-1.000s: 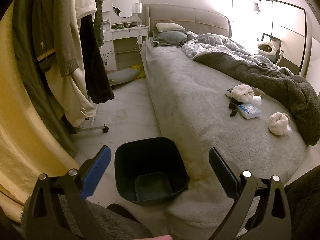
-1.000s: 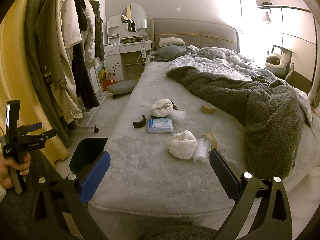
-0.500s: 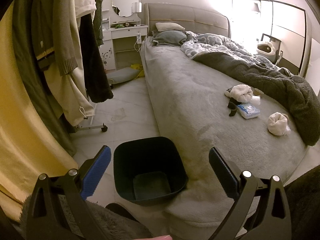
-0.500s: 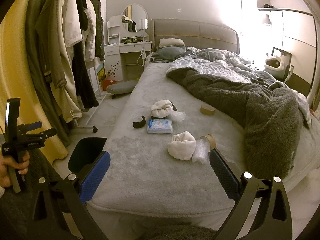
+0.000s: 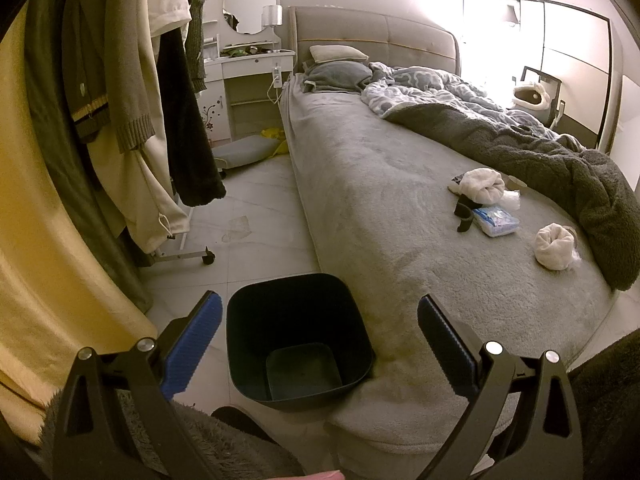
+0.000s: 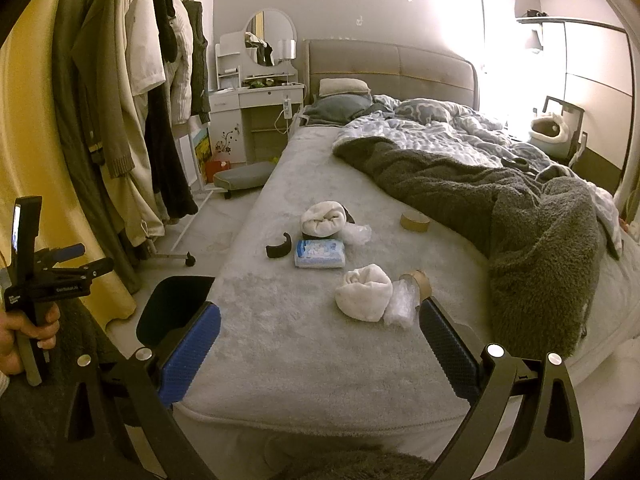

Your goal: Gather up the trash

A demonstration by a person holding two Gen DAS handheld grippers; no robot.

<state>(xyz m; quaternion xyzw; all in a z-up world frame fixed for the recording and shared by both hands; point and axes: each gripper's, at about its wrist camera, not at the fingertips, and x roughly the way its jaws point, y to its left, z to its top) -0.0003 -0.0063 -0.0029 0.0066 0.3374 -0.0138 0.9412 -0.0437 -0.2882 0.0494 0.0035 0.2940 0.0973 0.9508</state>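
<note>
An empty dark bin (image 5: 296, 336) stands on the floor against the foot corner of the bed; my left gripper (image 5: 318, 340) hovers open above it. In the right wrist view the bin (image 6: 172, 308) shows at lower left. On the grey bed cover lie a blue tissue pack (image 6: 320, 254), a black curved piece (image 6: 278, 248), two rolled white cloths (image 6: 364, 292) (image 6: 322, 220), crumpled clear plastic (image 6: 400, 304) and two tape rolls (image 6: 416, 222). My right gripper (image 6: 318, 340) is open, short of the bed's foot end, nothing between its fingers.
Coats hang on a wheeled rack (image 5: 132, 120) at the left beside a yellow curtain. A dark fleece blanket (image 6: 520, 232) is heaped on the bed's right half. A white vanity desk (image 6: 256, 120) stands at the back. A hand holds the left gripper's handle (image 6: 32, 280).
Both views have shifted only slightly; the left camera drifted a little, so the bin sits marginally lower left. Nothing was taken hold of or let go.
</note>
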